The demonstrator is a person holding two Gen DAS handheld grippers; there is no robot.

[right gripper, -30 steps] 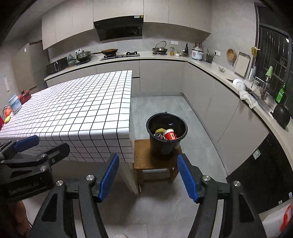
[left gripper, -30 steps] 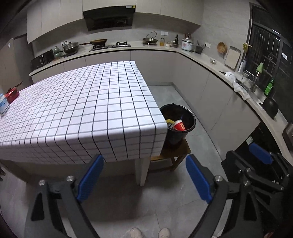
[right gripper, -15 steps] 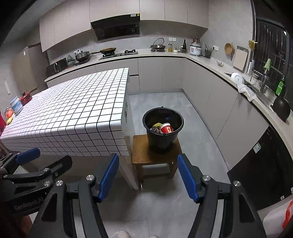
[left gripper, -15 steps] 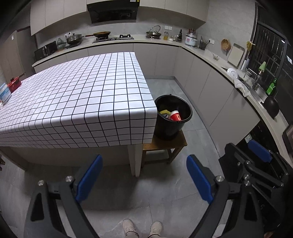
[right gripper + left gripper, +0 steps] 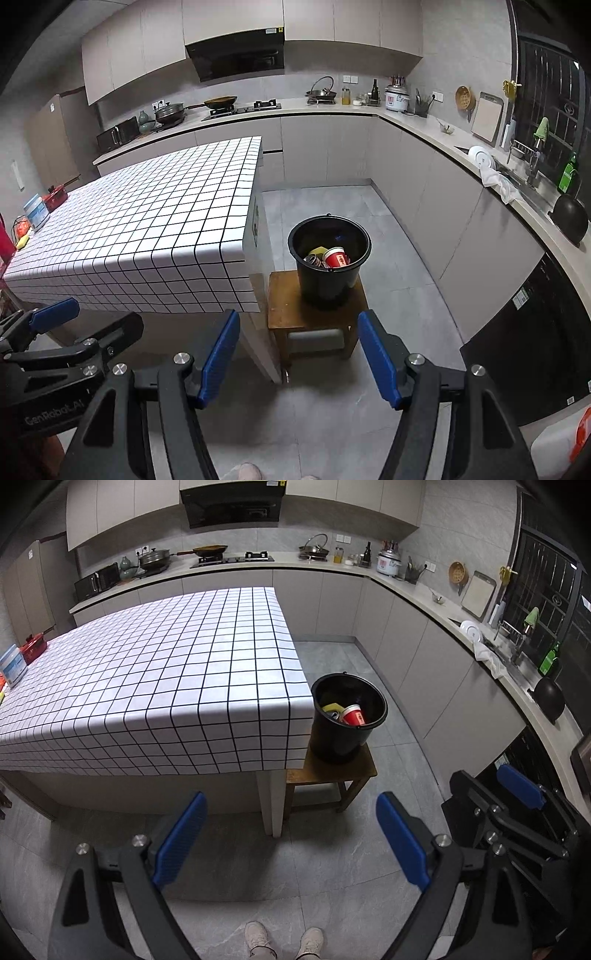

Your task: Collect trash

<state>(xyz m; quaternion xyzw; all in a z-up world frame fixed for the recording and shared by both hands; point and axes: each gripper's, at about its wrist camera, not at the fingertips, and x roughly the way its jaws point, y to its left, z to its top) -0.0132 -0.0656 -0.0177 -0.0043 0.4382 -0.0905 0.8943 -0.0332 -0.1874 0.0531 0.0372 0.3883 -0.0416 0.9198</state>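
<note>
Bucket [image 5: 328,273] stands beside checkered table [image 5: 155,225].

Kitchen layout: table at centre, bucket on a stool at its corner

The bucket [image 5: 347,720] stands on a stool [image 5: 332,771] just beside the table [image 5: 155,679] at its near right corner; a cup [image 5: 354,715] lies in the bucket among other trash; a counter [image 5: 436,605] runs behind the table and along the right wall; the stove [image 5: 232,558] sits on it at the back; the sink [image 5: 513,661] at the right.

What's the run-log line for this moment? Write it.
left gripper open, empty | right gripper open, empty | black bucket on stool, holds trash
</note>
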